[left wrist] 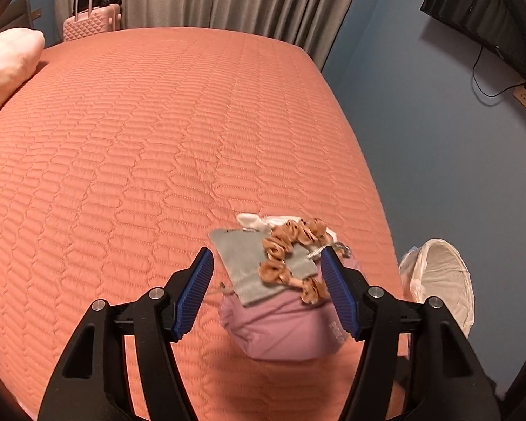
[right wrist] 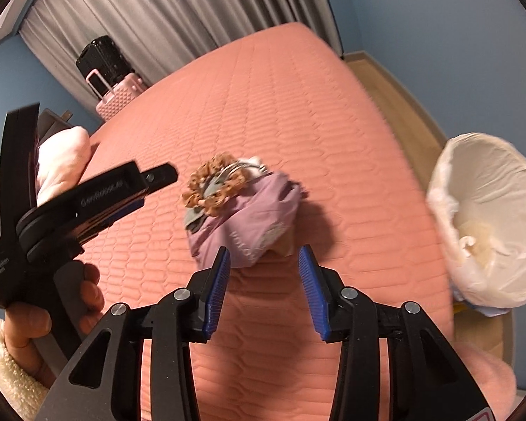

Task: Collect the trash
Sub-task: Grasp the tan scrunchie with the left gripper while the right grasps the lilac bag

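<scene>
Item: trash heap (pink pouch, grey sleeve, tan scrunchie) lying on bed. Left gripper hovering over it, jaws apart, empty. Right gripper hanging just short, parted, empty.

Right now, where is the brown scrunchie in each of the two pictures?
Left wrist view: the brown scrunchie is low and right of centre, on a grey pouch over the purple bag, between the blue fingers.
Right wrist view: it is left of centre, on the far end of the same bag.
Shared landmark: the white-lined bin beside the bed, on the right.
</scene>
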A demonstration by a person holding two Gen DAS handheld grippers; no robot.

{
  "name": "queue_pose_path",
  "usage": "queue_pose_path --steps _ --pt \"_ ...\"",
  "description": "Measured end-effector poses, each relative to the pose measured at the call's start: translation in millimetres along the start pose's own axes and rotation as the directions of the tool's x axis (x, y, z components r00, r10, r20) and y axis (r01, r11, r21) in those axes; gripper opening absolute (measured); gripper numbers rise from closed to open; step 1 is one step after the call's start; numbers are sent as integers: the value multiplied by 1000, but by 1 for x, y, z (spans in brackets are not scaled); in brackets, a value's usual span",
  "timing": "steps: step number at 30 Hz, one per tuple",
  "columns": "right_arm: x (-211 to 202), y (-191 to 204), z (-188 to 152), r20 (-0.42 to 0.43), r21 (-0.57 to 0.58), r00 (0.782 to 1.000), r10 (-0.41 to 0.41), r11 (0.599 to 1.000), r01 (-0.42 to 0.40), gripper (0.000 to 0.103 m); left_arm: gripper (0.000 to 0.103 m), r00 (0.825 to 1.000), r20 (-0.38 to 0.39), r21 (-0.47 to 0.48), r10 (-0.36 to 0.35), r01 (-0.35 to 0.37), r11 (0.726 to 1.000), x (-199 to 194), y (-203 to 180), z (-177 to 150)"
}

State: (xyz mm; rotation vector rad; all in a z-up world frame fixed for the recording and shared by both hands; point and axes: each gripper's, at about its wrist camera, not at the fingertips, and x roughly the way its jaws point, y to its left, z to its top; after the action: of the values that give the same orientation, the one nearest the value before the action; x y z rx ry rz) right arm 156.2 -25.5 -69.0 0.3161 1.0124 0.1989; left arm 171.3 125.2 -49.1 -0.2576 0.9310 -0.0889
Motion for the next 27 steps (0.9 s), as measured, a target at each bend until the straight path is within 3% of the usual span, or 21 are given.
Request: queue_pose_path --steps 7,14,16,17,19,27 --pt "39 3 0 -68 42 997 31 999 -28 41 52 999 -42 18 -34 35 999 24 1 6" --pt "67 0 -1 -116 103 990 74 993 -62 40 24 991 -100 6 -88 89 996 44 3 1" --pt "72 0 -1 -128 113 988 87 991 -72 32 18 989 -106 -4 -99 99 995 45 5 -1" --pt "74 -2 -1 -131 115 987 90 991 -75 20 15 989 -106 -5 -102 102 995 45 5 -2" --pt "78 2 -2 -143 105 986 90 992 -75 7 12 989 -102 -3 -107 108 994 43 5 -3" --pt "50 11 -4 -100 57 992 75 996 -69 2 10 992 -47 17 -114 115 993 16 -1 1"
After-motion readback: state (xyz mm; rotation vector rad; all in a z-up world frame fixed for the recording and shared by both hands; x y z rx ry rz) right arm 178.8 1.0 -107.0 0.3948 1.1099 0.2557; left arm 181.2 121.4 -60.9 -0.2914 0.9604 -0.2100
